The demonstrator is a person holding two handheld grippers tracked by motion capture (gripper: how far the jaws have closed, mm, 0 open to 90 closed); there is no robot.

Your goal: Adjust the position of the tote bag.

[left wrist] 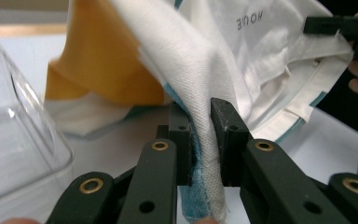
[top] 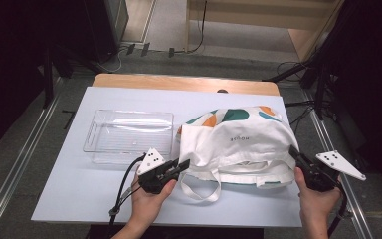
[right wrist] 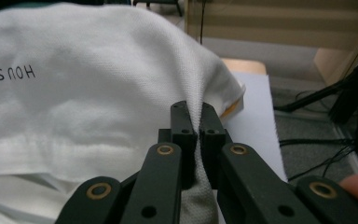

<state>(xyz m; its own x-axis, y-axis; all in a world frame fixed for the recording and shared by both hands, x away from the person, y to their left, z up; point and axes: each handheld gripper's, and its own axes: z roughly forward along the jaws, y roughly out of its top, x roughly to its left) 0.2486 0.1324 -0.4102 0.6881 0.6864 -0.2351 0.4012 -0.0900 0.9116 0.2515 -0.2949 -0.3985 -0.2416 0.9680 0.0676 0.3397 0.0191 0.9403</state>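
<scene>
Pinching the tote bag [top: 238, 137], left tool [top: 181, 165] and right tool [top: 293, 152] are clamped tight.

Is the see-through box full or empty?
Empty. The clear box shows just the table through its bottom, and the bag lies beside it, not inside.

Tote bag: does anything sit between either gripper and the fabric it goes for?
Nothing visible does. The left gripper already pinches the tote bag at its left edge, and the right gripper pinches its right edge, cloth directly between the jaws.
</scene>
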